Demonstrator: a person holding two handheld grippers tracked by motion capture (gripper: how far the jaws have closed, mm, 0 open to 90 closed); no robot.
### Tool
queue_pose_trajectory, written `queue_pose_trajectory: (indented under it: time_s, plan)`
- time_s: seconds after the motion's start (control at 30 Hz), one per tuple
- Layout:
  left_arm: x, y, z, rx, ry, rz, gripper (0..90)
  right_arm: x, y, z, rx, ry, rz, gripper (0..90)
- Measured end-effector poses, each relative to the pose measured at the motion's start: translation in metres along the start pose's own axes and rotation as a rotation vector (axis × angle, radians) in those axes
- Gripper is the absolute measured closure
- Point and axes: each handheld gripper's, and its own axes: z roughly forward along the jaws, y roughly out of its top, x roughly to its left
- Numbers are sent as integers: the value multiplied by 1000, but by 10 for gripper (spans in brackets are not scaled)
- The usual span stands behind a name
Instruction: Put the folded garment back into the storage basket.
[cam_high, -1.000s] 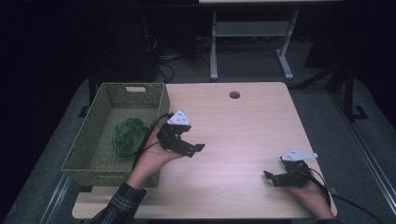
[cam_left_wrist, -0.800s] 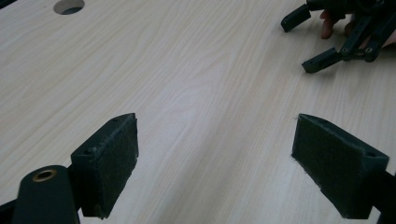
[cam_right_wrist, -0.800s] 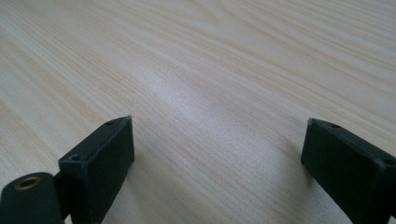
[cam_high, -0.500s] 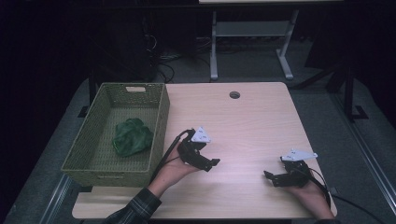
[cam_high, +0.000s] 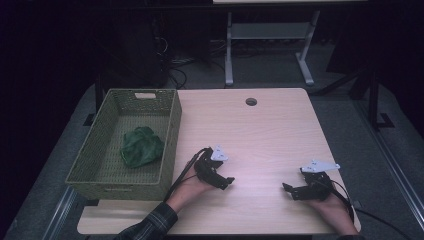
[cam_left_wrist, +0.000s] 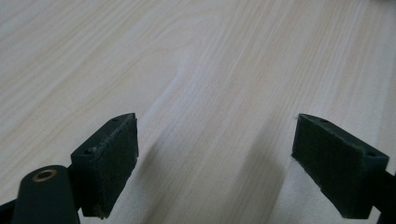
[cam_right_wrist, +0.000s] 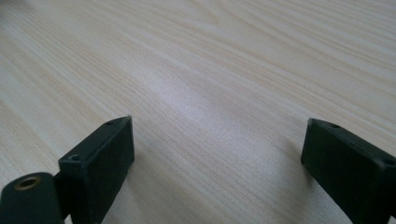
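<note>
Green cloth (cam_high: 142, 146) lies crumpled on the floor of the woven basket (cam_high: 170, 142), at the left of the high view, well apart from both grippers. The left gripper (cam_high: 226, 182) rests on the surface (cam_high: 265, 135) just right of the basket's near corner, low in the frame; its fingers (cam_left_wrist: 107, 161) stand wide apart with nothing between them but bare wood. The right gripper (cam_high: 290, 190) rests at the lower right of the frame, its fingers (cam_right_wrist: 100, 165) likewise spread wide over bare wood, farther from the cloth.
</note>
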Motion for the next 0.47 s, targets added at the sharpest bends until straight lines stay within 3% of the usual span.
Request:
queue_pose_trajectory:
  time_s: [0.03,0.27,0.47]
  plan:
    - [-1,-4,3,-12,14,17,129,0,0,0,0,0,0,92]
    - [-4,-12,4,-79,15,15,129,0,0,0,0,0,0,92]
    - [-4,-12,4,-82,16,12,126,0,0,0,0,0,0,92]
